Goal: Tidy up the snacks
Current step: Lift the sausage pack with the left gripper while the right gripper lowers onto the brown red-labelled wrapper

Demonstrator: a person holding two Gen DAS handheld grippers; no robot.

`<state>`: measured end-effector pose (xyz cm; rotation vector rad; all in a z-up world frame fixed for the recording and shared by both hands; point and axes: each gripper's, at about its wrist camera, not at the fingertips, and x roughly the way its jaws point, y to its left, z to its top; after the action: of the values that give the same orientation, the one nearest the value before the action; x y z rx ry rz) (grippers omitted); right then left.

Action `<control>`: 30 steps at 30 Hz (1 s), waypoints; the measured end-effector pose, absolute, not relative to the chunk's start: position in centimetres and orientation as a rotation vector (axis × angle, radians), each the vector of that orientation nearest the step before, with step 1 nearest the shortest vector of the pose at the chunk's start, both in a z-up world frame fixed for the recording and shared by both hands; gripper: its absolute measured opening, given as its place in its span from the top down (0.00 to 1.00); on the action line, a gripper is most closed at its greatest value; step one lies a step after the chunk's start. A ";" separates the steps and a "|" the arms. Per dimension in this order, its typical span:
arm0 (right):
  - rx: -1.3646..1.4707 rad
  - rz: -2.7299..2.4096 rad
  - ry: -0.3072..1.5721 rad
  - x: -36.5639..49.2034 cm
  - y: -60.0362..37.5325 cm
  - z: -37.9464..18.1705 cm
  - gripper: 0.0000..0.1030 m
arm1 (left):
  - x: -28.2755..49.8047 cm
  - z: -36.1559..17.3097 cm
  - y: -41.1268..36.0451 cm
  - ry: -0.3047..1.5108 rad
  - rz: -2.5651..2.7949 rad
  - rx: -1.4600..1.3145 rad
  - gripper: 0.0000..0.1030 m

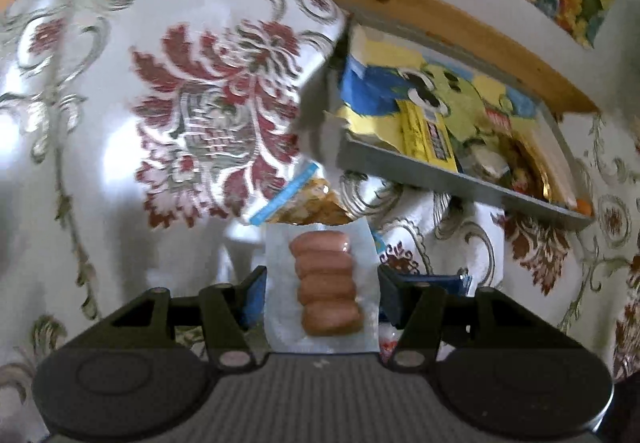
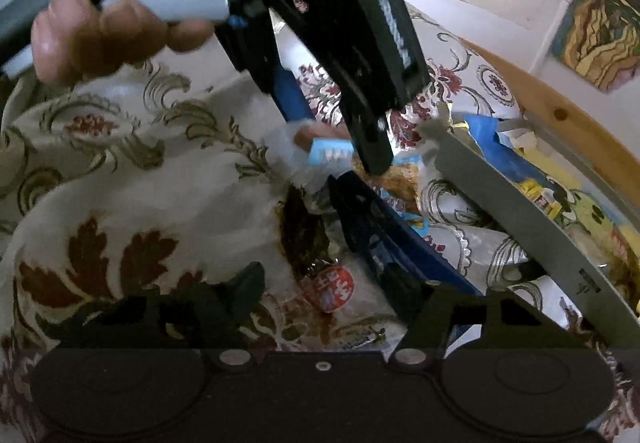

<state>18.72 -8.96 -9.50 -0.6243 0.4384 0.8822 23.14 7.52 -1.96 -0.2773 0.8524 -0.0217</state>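
Left tool grips clear, glossy sausage pack; grey tray nearby.

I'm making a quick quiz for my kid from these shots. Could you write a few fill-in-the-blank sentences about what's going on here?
1. The left gripper is shut on a clear pack of ____.
2. The grey tray already holds ____ packets.
3. The cloth under everything has a ____ pattern.
4. The red-labelled snack lies on the cloth, ____ the tray.

Missing words: sausages; snack; floral; outside
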 end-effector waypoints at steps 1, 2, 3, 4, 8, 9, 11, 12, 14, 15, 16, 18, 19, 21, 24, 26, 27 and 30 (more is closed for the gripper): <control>-0.634 0.884 0.451 18.8 -8.9 -9.5 0.35 | 22.8 -1.9 7.8 0.843 -0.009 -0.288 0.40; -0.638 0.886 0.463 18.9 -8.9 -9.4 0.35 | 22.4 -1.8 8.0 0.834 0.002 -0.298 0.40; -0.637 0.888 0.477 19.0 -9.0 -9.2 0.35 | 22.0 -1.8 8.2 0.829 0.011 -0.306 0.40; -0.634 0.888 0.492 19.1 -9.2 -9.1 0.35 | 21.7 -1.9 8.3 0.824 0.022 -0.311 0.40; -0.580 0.892 0.604 19.6 -9.7 -9.1 0.39 | 20.4 -2.3 8.7 0.809 0.077 -0.348 0.40; -0.565 0.892 0.615 19.6 -10.0 -9.0 0.40 | 19.9 -2.4 8.8 0.804 0.092 -0.362 0.40; -0.552 0.893 0.631 19.4 -10.2 -8.9 0.43 | 19.1 -2.7 8.8 0.804 0.116 -0.379 0.40; -0.550 0.896 0.642 19.3 -10.3 -8.8 0.46 | 18.8 -2.9 8.9 0.806 0.125 -0.383 0.40; -0.533 0.920 0.682 19.1 -10.5 -8.6 0.49 | 18.2 -3.2 8.9 0.810 0.137 -0.400 0.40; -0.522 0.932 0.700 19.0 -10.6 -8.5 0.49 | 17.8 -3.4 8.9 0.812 0.149 -0.408 0.40; -0.514 0.945 0.709 18.8 -10.7 -8.3 0.50 | 17.4 -3.5 8.9 0.813 0.160 -0.415 0.40; -0.526 0.937 0.678 18.4 -10.7 -8.1 0.48 | 16.7 -3.7 8.8 0.813 0.172 -0.429 0.40; -0.547 0.924 0.660 18.3 -10.7 -8.1 0.45 | 16.3 -3.8 8.8 0.812 0.177 -0.428 0.40; -0.554 0.905 0.637 18.5 -10.7 -8.1 0.42 | 15.8 -3.9 8.6 0.809 0.181 -0.425 0.40; -0.508 0.893 0.644 19.8 -11.0 -8.2 0.33 | 15.2 -4.1 8.8 0.804 0.191 -0.447 0.40; -0.509 0.891 0.645 20.5 -11.1 -8.4 0.27 | 14.9 -4.4 8.8 0.805 0.200 -0.461 0.40; -0.517 0.892 0.644 20.8 -11.1 -8.6 0.23 | 14.8 -4.5 8.8 0.804 0.204 -0.466 0.40; -0.501 0.913 0.649 21.6 -11.2 -9.3 0.17 | 14.5 -4.9 9.0 0.801 0.215 -0.485 0.40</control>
<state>21.61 -11.23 -9.33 -0.5015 0.6486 0.9128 14.54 9.00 -4.89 -0.4852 0.8015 0.2150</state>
